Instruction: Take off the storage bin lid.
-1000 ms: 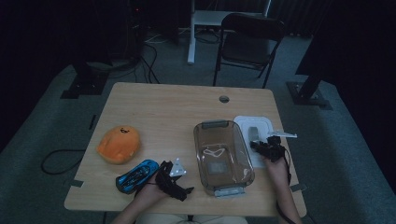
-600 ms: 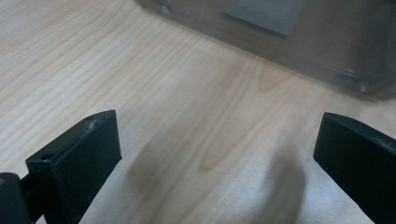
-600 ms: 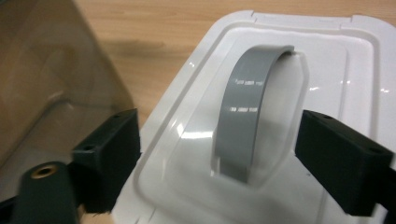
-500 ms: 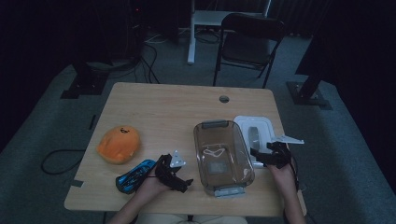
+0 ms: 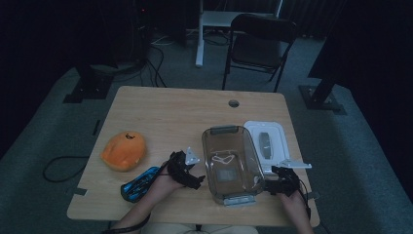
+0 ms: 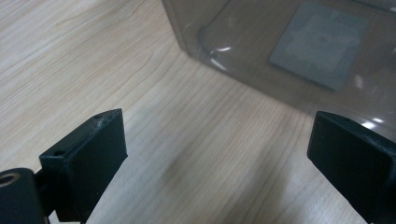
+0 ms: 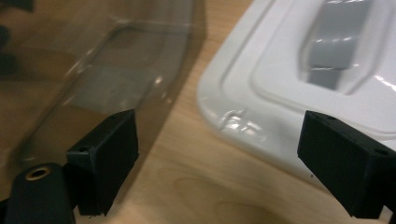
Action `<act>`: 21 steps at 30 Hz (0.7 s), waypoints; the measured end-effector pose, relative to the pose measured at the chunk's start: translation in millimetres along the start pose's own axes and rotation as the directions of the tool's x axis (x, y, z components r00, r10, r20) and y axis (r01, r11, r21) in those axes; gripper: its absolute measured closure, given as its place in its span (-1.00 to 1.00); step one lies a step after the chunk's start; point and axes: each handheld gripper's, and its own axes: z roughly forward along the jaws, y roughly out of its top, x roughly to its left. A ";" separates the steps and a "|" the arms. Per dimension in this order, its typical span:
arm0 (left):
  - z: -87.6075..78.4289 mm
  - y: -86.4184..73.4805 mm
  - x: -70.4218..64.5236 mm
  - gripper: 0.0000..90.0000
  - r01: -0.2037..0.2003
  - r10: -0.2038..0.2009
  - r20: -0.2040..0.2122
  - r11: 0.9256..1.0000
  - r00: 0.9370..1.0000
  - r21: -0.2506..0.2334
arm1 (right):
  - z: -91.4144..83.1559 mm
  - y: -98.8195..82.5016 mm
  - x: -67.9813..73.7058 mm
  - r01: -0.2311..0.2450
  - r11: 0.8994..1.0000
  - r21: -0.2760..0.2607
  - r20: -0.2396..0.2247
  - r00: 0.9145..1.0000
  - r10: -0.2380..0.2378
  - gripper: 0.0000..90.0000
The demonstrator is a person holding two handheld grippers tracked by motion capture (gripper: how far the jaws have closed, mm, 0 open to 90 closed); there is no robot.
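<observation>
A clear plastic container [image 5: 231,163] stands at the table's front right, with a grey label [image 6: 322,44] on its floor. Beside it on the right lies its white lid [image 5: 265,144] with a grey handle [image 7: 338,39]. My left gripper [image 5: 196,179] sits just left of the container, over bare wood [image 6: 217,158]. Its jaws have just closed a little but stand wide apart with nothing between them. My right gripper [image 5: 276,179] is at the lid's near corner, facing the gap between container and lid [image 7: 219,149]. Its jaws have just opened wide and are empty.
An orange plush [image 5: 124,150] lies at the left of the table [image 5: 185,109]. A blue toy car [image 5: 140,184] rests near the front edge, by my left wrist. A round cable hole [image 5: 234,103] is at the back. A black chair [image 5: 260,39] stands beyond the table.
My right gripper has drawn back from the white lid toward the near edge. My left gripper has shifted right and away from the blue car, closer to the container.
</observation>
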 end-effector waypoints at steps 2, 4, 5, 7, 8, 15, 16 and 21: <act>0.8 3.7 2.2 -0.88 -0.008 0.008 -0.003 1.000 1.000 0.002 | 1.2 -1.7 3.3 0.004 1.000 0.004 0.003 1.000 -0.004 -0.72; 0.9 7.1 5.3 -0.89 -0.008 0.008 0.000 1.000 1.000 0.003 | 2.3 -2.6 4.0 0.000 1.000 0.006 -0.014 1.000 0.000 -0.72; 1.2 8.1 6.7 -0.88 -0.007 0.007 -0.006 1.000 1.000 0.002 | 2.5 -2.9 4.7 -0.001 1.000 0.005 -0.011 1.000 0.001 -0.72; 2.1 9.3 11.0 -0.88 -0.003 0.003 -0.005 1.000 1.000 0.003 | 2.4 -3.0 5.9 0.004 1.000 0.005 -0.012 1.000 -0.004 -0.72; 2.3 9.7 13.2 -0.89 -0.003 0.003 -0.003 1.000 1.000 0.006 | 2.5 -3.2 6.7 0.003 1.000 0.007 -0.017 1.000 -0.003 -0.72; 2.7 12.7 29.1 -0.89 -0.002 0.003 -0.033 1.000 0.999 0.028 | 6.3 -7.8 19.2 0.032 0.999 -0.008 -0.052 0.998 -0.033 -0.72; 2.7 13.4 31.5 -0.89 0.000 0.001 -0.036 1.000 0.999 0.027 | 7.3 -8.0 21.0 0.033 0.999 -0.005 -0.056 0.998 -0.033 -0.72; 1.6 16.2 43.6 -0.88 -0.017 0.018 -0.067 0.999 0.998 0.027 | 14.3 -6.1 34.2 0.088 0.996 0.001 -0.067 0.994 -0.088 -0.69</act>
